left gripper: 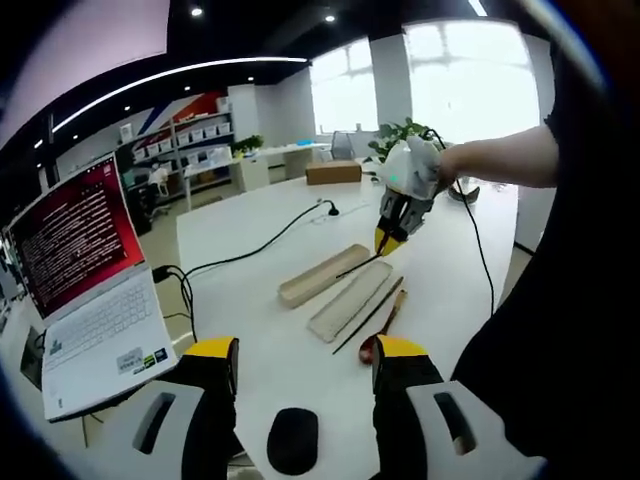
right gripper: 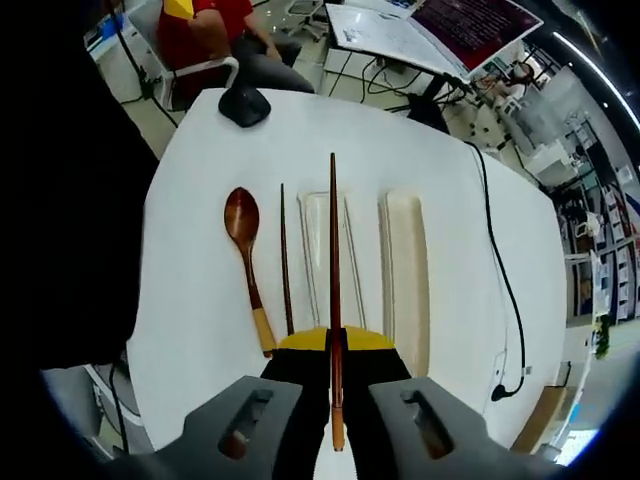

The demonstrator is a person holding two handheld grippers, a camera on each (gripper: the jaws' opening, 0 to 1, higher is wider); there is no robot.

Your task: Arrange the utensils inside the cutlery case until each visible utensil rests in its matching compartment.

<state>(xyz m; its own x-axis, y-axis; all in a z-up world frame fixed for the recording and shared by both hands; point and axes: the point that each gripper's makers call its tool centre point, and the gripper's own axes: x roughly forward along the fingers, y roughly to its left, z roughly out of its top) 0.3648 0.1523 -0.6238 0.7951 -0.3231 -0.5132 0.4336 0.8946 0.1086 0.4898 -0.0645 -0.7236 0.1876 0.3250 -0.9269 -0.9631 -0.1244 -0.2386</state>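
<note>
Your right hand-held gripper point(right gripper: 336, 352) is clamped on one chopstick point(right gripper: 334, 270), held in the air above the open case tray point(right gripper: 312, 250) on the white bench point(right gripper: 450, 190). Relative to that tray, the case lid point(right gripper: 406, 270) lies just beside it on one long side, the second chopstick point(right gripper: 285, 260) lies on the bench just beside the other long side, and the wooden spoon point(right gripper: 246, 255) lies beyond that chopstick. Your left hand-held gripper point(left gripper: 305, 365) hangs with its jaws apart, holding nothing, over the mouse point(left gripper: 293, 440), well back from the tray.
</note>
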